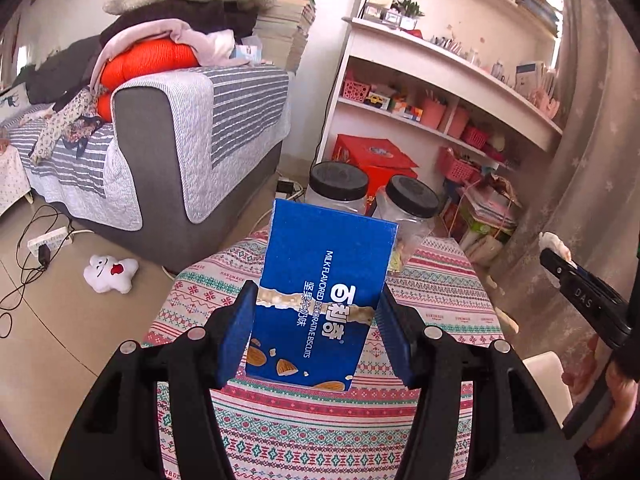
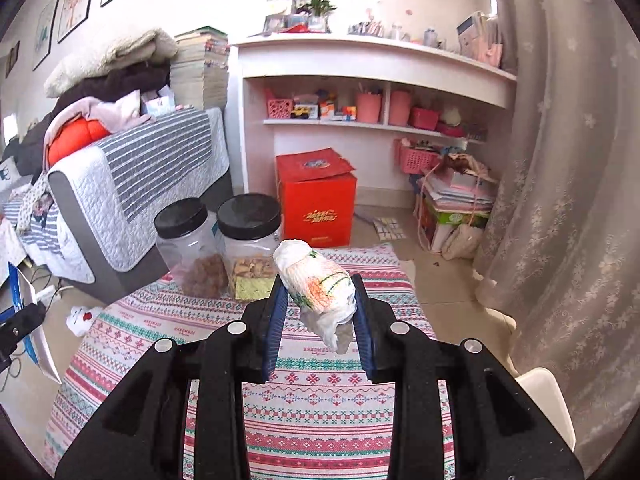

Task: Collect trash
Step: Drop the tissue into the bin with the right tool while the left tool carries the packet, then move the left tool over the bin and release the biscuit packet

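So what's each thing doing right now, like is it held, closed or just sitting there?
Blue biscuit box: held up by the left gripper.
Crumpled tissue: pinched in the right gripper.
Two jars: black lids on, standing on the table.
Red box: on the floor, flaps closed.

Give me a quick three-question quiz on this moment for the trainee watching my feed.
1. True or false: the left hand-held gripper holds a blue biscuit box.
2. What sits between the pads of the right hand-held gripper? A) a jar lid B) a crumpled printed tissue wad C) a plush toy
3. Fill in: the two clear jars on the patterned tablecloth have ____ lids.

Key: 1 true; 2 B; 3 black.
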The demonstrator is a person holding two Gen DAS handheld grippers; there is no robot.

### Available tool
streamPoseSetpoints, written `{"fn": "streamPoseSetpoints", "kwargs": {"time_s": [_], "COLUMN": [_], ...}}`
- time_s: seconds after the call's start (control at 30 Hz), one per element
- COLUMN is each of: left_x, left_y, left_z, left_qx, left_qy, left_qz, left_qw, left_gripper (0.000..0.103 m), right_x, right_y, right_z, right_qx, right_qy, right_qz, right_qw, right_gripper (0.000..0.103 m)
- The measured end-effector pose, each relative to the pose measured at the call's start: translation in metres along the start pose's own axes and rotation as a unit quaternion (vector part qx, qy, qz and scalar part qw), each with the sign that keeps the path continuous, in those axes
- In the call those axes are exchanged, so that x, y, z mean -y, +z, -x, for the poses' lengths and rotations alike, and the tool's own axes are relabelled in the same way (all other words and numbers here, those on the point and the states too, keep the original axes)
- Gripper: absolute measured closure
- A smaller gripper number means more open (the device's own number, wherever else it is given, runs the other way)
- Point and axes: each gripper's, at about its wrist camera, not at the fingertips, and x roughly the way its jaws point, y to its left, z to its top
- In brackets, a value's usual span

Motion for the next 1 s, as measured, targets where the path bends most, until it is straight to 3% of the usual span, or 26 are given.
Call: {"fn": "streamPoseSetpoints", "kwargs": {"time_s": [0.27,0.47,0.6,0.73,0.8,0.9,0.93,0.97,1.0], "left_x": [0.008,0.019,0.035,0.056,0.071,0.100,0.112,0.126,0.140], "left_y": [-0.004,-0.008,-0.013,-0.020,-0.023,-0.028,-0.030,-0.033,-0.035], "left_z": [0.005,0.006,0.004,0.001,0.001,0.001,0.001,0.001,0.001], "left_qx": [0.012,0.015,0.014,0.010,0.009,0.007,0.007,0.007,0.004], "left_qy": [-0.005,-0.012,-0.018,-0.027,-0.037,-0.062,-0.070,-0.081,-0.095], "left_qz": [0.009,0.004,-0.009,-0.024,-0.038,-0.060,-0.069,-0.078,-0.086], "left_qw": [0.9999,0.9998,0.9997,0.9993,0.9986,0.9963,0.9951,0.9936,0.9918], "left_gripper": [0.046,0.046,0.046,0.046,0.046,0.046,0.046,0.046,0.046], "right_x": [0.056,0.116,0.162,0.204,0.218,0.231,0.233,0.235,0.237], "right_y": [-0.011,-0.029,-0.047,-0.068,-0.078,-0.082,-0.082,-0.082,-0.080], "right_z": [0.040,0.055,0.052,0.038,0.034,0.046,0.053,0.062,0.069], "right_qx": [0.026,0.025,-0.006,-0.072,-0.097,-0.081,-0.066,-0.047,-0.031], "right_qy": [-0.094,-0.178,-0.235,-0.270,-0.276,-0.298,-0.314,-0.328,-0.336], "right_qz": [-0.046,-0.101,-0.152,-0.195,-0.210,-0.236,-0.240,-0.244,-0.246], "right_qw": [0.994,0.979,0.960,0.940,0.933,0.921,0.916,0.911,0.909], "right_gripper": [0.073,0.072,0.072,0.070,0.064,0.031,0.014,0.007,0.007]}}
